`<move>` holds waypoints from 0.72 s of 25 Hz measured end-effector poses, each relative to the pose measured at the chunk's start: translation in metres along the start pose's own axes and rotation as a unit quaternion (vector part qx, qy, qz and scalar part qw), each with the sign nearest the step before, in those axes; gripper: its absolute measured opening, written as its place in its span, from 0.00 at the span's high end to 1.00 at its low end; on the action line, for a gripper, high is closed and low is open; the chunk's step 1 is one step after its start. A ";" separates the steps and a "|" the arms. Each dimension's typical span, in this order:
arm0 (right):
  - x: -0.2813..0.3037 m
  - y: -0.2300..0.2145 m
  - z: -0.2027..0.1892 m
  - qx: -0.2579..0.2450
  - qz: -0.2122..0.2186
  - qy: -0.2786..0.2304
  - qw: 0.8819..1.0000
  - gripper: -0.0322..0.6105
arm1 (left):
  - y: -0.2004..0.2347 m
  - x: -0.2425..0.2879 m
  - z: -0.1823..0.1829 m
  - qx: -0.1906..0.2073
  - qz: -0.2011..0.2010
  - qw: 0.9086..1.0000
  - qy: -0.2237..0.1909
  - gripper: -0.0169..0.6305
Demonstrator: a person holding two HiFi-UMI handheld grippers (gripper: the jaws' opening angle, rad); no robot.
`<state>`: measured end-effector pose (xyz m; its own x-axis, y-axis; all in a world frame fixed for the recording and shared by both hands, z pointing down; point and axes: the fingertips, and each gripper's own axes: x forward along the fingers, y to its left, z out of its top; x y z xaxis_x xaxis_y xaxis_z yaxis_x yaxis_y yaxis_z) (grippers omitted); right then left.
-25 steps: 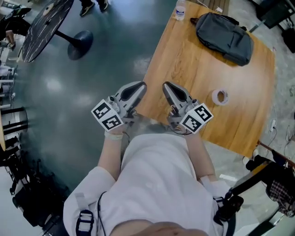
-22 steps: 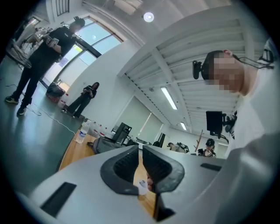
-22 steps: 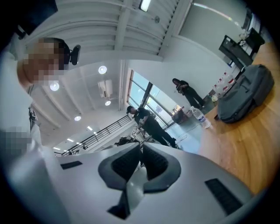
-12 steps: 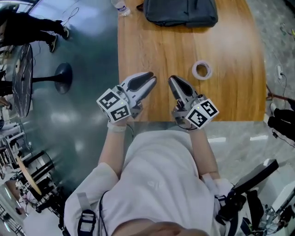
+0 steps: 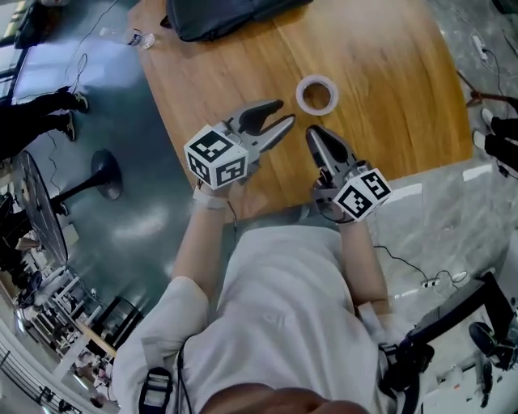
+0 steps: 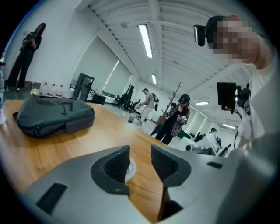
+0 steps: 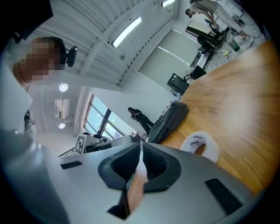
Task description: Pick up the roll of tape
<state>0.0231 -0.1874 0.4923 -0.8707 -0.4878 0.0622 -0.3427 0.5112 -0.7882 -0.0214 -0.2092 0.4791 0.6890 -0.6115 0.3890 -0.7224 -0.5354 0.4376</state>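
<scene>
A whitish roll of tape (image 5: 316,95) lies flat on the wooden table (image 5: 380,73). My left gripper (image 5: 278,116) hovers just left of and short of the roll. Its jaws are opening and hold nothing. In the left gripper view the roll (image 6: 130,168) peeks out behind the left jaw, with the left gripper (image 6: 140,152) still apart from it. My right gripper (image 5: 312,134) is shut and empty, its tip a little short of the roll. In the right gripper view the roll (image 7: 201,146) lies to the right of the right gripper (image 7: 141,145).
A dark backpack (image 5: 227,16) lies at the table's far end, with a small bottle (image 5: 137,38) near its left corner. Left of the table is dark floor with a fan stand (image 5: 101,174). People stand in the background (image 6: 173,120).
Both grippers have moved forward over the table toward the tape roll. The left jaws, shut before, now stand apart. The head view has swung, so the table sits differently in frame.
</scene>
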 end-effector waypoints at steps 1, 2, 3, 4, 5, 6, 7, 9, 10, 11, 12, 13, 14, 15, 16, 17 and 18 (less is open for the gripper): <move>-0.006 -0.010 0.001 0.004 -0.009 -0.004 1.000 0.90 | 0.002 0.013 -0.006 0.011 -0.003 1.000 0.018 0.76; -0.011 -0.020 0.001 0.008 -0.019 -0.009 1.000 0.90 | 0.003 0.025 -0.014 0.022 -0.007 0.999 0.038 0.75; -0.017 -0.028 0.000 0.013 -0.028 -0.013 0.999 0.90 | 0.003 0.035 -0.021 0.032 -0.013 0.998 0.058 0.75; -0.023 -0.036 0.000 0.018 -0.037 -0.017 0.999 0.90 | 0.002 0.045 -0.029 0.043 -0.021 0.996 0.077 0.74; -0.028 -0.043 -0.001 0.022 -0.045 -0.020 0.999 0.90 | 0.002 0.055 -0.036 0.054 -0.028 0.994 0.095 0.71; -0.032 -0.050 -0.001 0.025 -0.051 -0.022 0.998 0.90 | 0.002 0.064 -0.042 0.066 -0.034 0.991 0.112 0.70; -0.036 -0.056 -0.002 0.027 -0.057 -0.023 0.998 0.90 | 0.002 0.072 -0.049 0.080 -0.038 0.988 0.128 0.69; -0.045 -0.068 -0.006 0.032 -0.068 -0.025 0.997 0.90 | 0.002 0.088 -0.062 0.110 -0.041 0.980 0.162 0.68; -0.050 -0.072 -0.007 0.034 -0.072 -0.027 0.996 0.90 | 0.002 0.094 -0.070 0.125 -0.043 0.975 0.180 0.68; -0.054 -0.077 -0.008 0.037 -0.076 -0.029 0.996 0.90 | 0.002 0.100 -0.077 0.140 -0.044 0.969 0.198 0.68; -0.059 -0.081 -0.010 0.039 -0.079 -0.031 0.996 0.90 | 0.002 0.106 -0.085 0.155 -0.046 0.963 0.216 0.67; -0.063 -0.084 -0.011 0.041 -0.083 -0.033 0.995 0.90 | 0.003 0.111 -0.092 0.171 -0.046 0.957 0.232 0.67; -0.067 -0.087 -0.012 0.043 -0.086 -0.033 0.995 0.90 | 0.004 0.115 -0.098 0.186 -0.045 0.950 0.246 0.66; -0.071 -0.090 -0.013 0.045 -0.090 -0.034 0.994 0.90 | 0.005 0.119 -0.104 0.199 -0.044 0.944 0.258 0.66; -0.075 -0.093 -0.013 0.048 -0.094 -0.035 0.994 0.90 | 0.006 0.122 -0.109 0.209 -0.042 0.939 0.270 0.66; -0.077 -0.097 -0.013 0.049 -0.097 -0.037 0.993 0.90 | 0.007 0.125 -0.114 0.219 -0.042 0.933 0.281 0.66; -0.079 -0.100 -0.012 0.051 -0.099 -0.039 0.993 0.90 | 0.008 0.128 -0.117 0.230 -0.042 0.927 0.293 0.66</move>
<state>0.1220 -0.1911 0.5732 -0.7585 -0.6268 0.1781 -0.4640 0.3276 -0.8230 0.0682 -0.2234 0.6275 0.5604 -0.2077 0.8018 -0.5216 -0.8404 0.1469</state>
